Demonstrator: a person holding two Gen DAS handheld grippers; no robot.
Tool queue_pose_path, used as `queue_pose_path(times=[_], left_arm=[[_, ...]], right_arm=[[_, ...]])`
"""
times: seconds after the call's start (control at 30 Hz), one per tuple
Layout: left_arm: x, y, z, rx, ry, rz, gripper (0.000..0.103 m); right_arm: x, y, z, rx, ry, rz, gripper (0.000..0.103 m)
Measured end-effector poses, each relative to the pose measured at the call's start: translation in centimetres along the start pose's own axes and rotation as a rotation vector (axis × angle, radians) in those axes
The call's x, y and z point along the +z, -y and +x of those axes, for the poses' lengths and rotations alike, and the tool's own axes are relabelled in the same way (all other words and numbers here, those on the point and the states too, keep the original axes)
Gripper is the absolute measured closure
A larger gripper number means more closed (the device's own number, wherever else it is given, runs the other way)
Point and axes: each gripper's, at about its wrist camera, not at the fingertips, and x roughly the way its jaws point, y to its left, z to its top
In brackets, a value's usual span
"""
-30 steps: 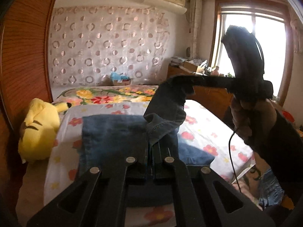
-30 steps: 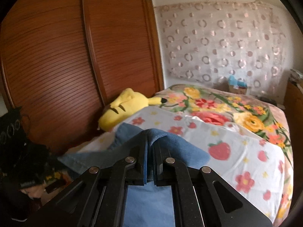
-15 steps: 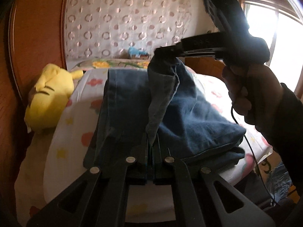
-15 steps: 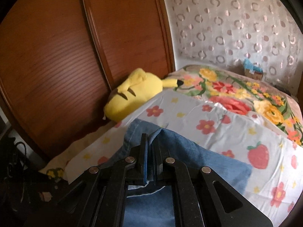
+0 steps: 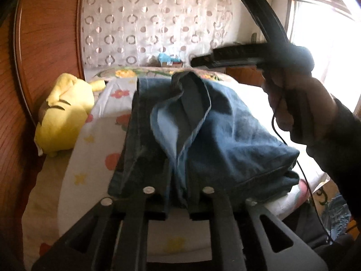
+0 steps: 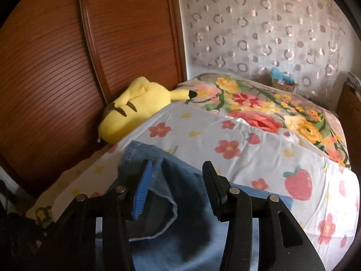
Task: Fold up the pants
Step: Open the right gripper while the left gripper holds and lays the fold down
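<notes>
**Jeans lying folded on the flowered bed, both grippers spread**

Sunlight from the window (image 5: 325, 45) is washing out the right side of my left wrist view, and a circle-patterned curtain (image 5: 158, 27) is covering the far wall. My left gripper (image 5: 178, 205) is standing with its jaws apart; denim is sitting in the gap between them, though I cannot tell whether the pads are touching it. The pants (image 5: 214, 140) are lying folded on the white flowered sheet (image 5: 94, 162), with a loose flap turning up pale inner cloth along the middle. My right hand (image 5: 297, 103) is holding the right gripper (image 5: 198, 61) above the far edge of the jeans, blocking part of the window. A yellow plush toy (image 5: 65, 113) is lying to the left, against the wooden wardrobe (image 5: 45, 45).

From the right wrist view, my right gripper (image 6: 176, 180) is spread wide and gripping nothing, its blue pad (image 6: 142, 192) showing on the left finger. The pants (image 6: 180, 225) are resting directly beneath and between the fingers, the hem edge curling near the left one. Beyond, the flowered sheet (image 6: 259, 158) is meeting a brighter floral blanket (image 6: 259, 103), the plush toy (image 6: 137, 108) is leaning by the wardrobe doors (image 6: 67, 67), and a small box (image 6: 284, 83) is sitting by the curtain (image 6: 270, 33).
</notes>
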Motion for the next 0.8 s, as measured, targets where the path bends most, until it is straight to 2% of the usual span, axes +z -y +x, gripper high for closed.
queue_pose_path(times=[0.17, 0.4, 0.63, 0.8], left_arm=[[1.3, 0.3, -0.7, -0.004, 0.04, 0.02, 0.087], [3.0, 1.0, 2.8, -0.017, 0.004, 0.052, 0.087], [2.9, 0.7, 5.7, 0.006, -0.05, 0.028, 0.087], [2.6, 0.4, 7.3, 0.039, -0.094, 0.032, 0.086]], right_arm=[[-1.2, 1.8, -3.2, -0.026, 0.027, -0.012, 0.056], [-4.7, 4.5, -5.9, -0.056, -0.015, -0.02, 0.056], [-10.6, 6.3, -5.2, -0.047, -0.117, -0.007, 0.056], [-13.8, 6.3, -3.8, -0.046, -0.149, 0.013, 0.056]])
